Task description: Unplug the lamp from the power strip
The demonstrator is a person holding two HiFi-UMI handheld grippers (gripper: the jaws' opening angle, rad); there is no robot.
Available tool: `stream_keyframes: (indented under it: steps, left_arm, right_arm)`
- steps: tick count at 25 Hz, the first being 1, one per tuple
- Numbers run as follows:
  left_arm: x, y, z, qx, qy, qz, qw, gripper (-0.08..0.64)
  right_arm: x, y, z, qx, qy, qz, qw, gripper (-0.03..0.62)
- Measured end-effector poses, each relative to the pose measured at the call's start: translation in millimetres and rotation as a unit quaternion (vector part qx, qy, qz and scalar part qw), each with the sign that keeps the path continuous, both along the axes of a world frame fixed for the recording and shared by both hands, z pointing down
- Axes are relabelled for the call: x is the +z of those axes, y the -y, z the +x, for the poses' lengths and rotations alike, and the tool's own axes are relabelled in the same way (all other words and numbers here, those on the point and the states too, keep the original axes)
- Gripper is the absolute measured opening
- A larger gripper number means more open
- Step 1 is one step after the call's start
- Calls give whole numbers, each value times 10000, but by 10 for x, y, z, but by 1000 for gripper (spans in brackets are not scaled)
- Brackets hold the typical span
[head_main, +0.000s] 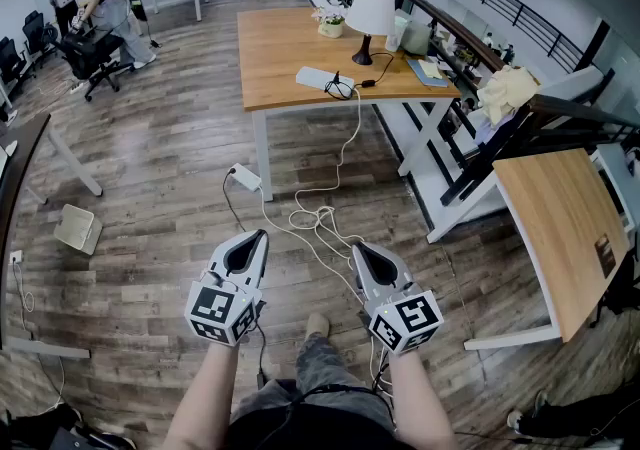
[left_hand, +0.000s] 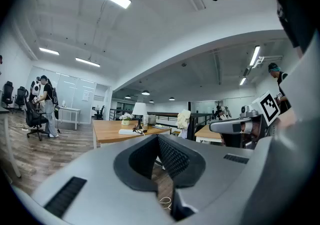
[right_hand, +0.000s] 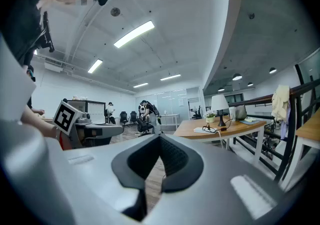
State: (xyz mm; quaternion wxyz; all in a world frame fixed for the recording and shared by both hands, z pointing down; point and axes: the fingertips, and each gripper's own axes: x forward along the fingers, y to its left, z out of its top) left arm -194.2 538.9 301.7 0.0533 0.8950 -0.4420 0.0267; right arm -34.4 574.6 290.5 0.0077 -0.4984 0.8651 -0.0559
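A white-shaded lamp (head_main: pixel 370 13) stands on the wooden table (head_main: pixel 280 48) far ahead. Near that table's front edge lies the white power strip (head_main: pixel 320 78), with a black plug and looped cord (head_main: pixel 340 88) on it. A white cable (head_main: pixel 345 153) drops from the strip to a heap on the floor. My left gripper (head_main: pixel 264 234) and right gripper (head_main: pixel 354 247) hang side by side low over the floor, well short of the table. Each has its jaws together with nothing between them. The lamp (left_hand: pixel 139 110) and strip (left_hand: pixel 129 131) are small in the left gripper view, as are the lamp (right_hand: pixel 219 104) and strip (right_hand: pixel 207 130) in the right.
A white adapter (head_main: pixel 244 177) lies on the wood floor by the table leg. A second wooden table (head_main: pixel 560 228) stands at the right, with a black railing (head_main: pixel 520 128) behind it. A white box (head_main: pixel 78 228) sits at the left. People and office chairs (head_main: pixel 100 8) are at the far back left.
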Motion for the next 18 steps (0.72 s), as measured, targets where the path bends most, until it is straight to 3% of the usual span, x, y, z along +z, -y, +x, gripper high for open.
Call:
stream_keyframes:
  steps: [10, 18]
  left_arm:
    - [72, 1135, 328, -192, 5, -49, 9998, -3]
    - [26, 1720, 667, -223, -17, 109, 9997, -3]
  right_arm:
    - [75, 1184, 376, -213, 30, -81, 9997, 6]
    - [21, 1778, 562, -394, 92, 17, 9992, 6]
